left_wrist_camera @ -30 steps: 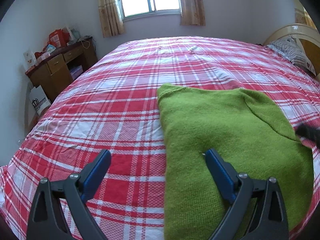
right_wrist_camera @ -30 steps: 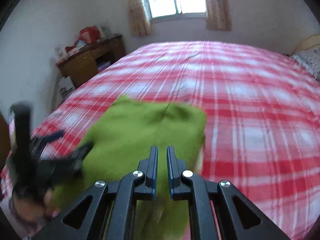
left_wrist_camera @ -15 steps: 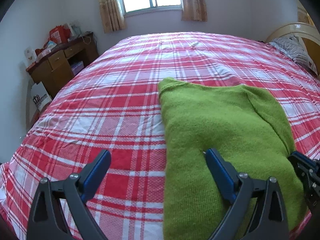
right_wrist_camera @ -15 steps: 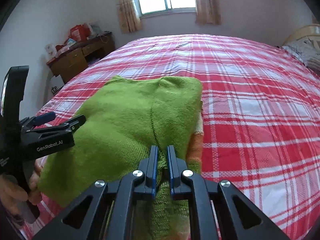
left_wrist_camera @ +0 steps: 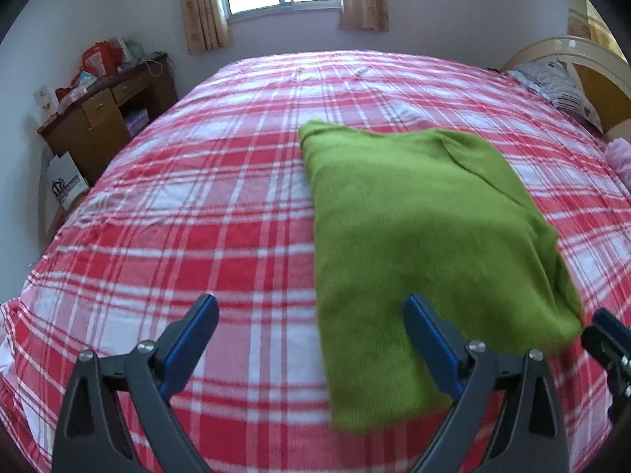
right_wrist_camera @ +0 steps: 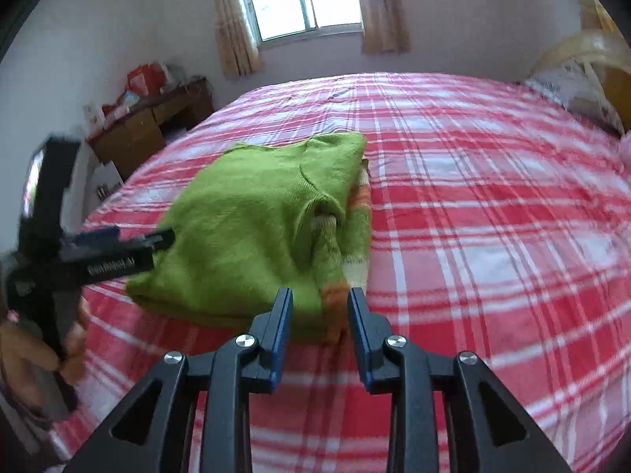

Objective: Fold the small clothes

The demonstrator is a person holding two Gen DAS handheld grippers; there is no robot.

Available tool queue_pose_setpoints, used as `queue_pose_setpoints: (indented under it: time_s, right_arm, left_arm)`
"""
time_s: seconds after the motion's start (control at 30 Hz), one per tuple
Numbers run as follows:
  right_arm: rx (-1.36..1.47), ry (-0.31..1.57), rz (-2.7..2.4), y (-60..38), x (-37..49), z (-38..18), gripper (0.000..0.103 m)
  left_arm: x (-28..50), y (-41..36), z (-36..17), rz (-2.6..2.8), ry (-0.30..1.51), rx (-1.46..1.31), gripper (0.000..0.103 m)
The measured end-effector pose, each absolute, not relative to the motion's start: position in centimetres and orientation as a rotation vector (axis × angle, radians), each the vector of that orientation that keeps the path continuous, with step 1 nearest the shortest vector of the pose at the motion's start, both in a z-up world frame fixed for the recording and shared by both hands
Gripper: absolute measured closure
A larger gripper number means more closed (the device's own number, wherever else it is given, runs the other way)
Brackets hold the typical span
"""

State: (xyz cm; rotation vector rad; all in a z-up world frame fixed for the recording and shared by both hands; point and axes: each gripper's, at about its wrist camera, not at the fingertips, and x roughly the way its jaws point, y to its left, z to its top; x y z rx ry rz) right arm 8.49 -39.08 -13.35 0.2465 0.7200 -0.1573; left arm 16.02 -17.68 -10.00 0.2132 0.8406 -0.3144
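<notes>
Green knit sweater lies folded on the bed; both claws, left and right, spread, holding nothing; a careless brush could undo the fold

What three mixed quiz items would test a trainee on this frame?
1. True or false: the right gripper is shut on the sweater.
2. The sweater lies on: A) desk B) bed C) floor.
3. Fill in: the left gripper is ____ and grips nothing.

Key: 1 false, its jaws stand apart just short of the sweater's near edge; 2 B; 3 open.
</notes>
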Motion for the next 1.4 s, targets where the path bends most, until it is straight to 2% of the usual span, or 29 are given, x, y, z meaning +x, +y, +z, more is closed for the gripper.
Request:
queue_pose_setpoints:
  time_s: [0.1, 0.2, 0.27, 0.33, 0.37, 0.53, 0.63, 0.77, 0.9, 1.0, 1.07, 1.1, 1.17, 1.23, 1.3, 1.4]
  right_arm:
    - [0.249, 0.739, -0.147, -39.2, 8.0, -13.1, 0.073]
    - [0.240, 0.741, -0.135, -39.7, 7.9, -12.3, 0.073]
    - [0.276, 0.717, -0.130, -40.9, 8.3, -11.5, 0.062]
    - [0.329, 0.681, -0.120, -42.2, 9.2, -10.9, 0.027]
    - [0.357, 0.661, -0.101, -42.8, 10.0, -10.7, 0.024]
    - [0.480, 0.705, -0.045, -45.0, 16.0, -12.2, 0.024]
    - [0.537, 0.754, -0.038, -46.1, 19.2, -14.8, 0.024]
    - [0.537, 0.755, 0.012, -46.1, 21.3, -16.8, 0.024]
    - [0.490, 0.774, 0.046, -45.3, 22.4, -16.8, 0.024]
    - [0.424, 0.803, 0.046, -44.4, 23.0, -16.6, 0.033]
    - [0.413, 0.820, 0.038, -44.0, 23.1, -16.4, 0.041]
    - [0.409, 0.826, 0.035, -43.8, 23.0, -16.2, 0.048]
    - [0.418, 0.830, 0.060, -43.4, 22.7, -15.6, 0.074]
    - [0.375, 0.831, 0.030, -42.4, 22.1, -14.8, 0.075]
    - [0.301, 0.818, 0.001, -40.5, 21.3, -13.6, 0.076]
    - [0.331, 0.771, 0.015, -39.5, 19.7, -11.9, 0.077]
  left_arm:
    - [15.4, -17.1, -10.1, -0.371, 0.872, 0.209, 0.006]
    - [15.5, -16.1, -8.9, -0.416, 0.825, 0.189, 0.006]
    - [16.5, -15.6, -7.7, -0.427, 0.789, 0.159, 0.006]
    - [18.3, -15.9, -6.7, -0.446, 0.786, 0.103, 0.006]
    - [19.2, -16.2, -6.5, -0.459, 0.795, 0.075, 0.006]
    - [23.8, -19.0, -7.5, -0.517, 0.862, 0.012, 0.006]
    - [25.6, -20.4, -10.6, -0.532, 0.948, 0.004, 0.007]
    - [26.0, -19.2, -13.3, -0.597, 1.006, -0.165, 0.003]
    - [26.1, -20.1, -13.2, -0.620, 0.995, -0.127, 0.002]
    - [26.0, -20.7, -13.1, -0.615, 0.994, -0.113, 0.005]
    - [25.9, -20.8, -13.0, -0.644, 0.992, -0.120, 0.024]
    - [25.5, -21.0, -12.7, -0.644, 0.985, -0.109, 0.029]
    - [25.0, -21.4, -12.1, -0.616, 0.960, -0.053, 0.037]
    - [24.5, -21.5, -11.4, -0.592, 0.939, -0.017, 0.051]
    - [23.9, -21.3, -10.5, -0.581, 0.927, -0.002, 0.059]
    - [22.9, -20.7, -9.8, -0.563, 0.913, 0.029, 0.060]
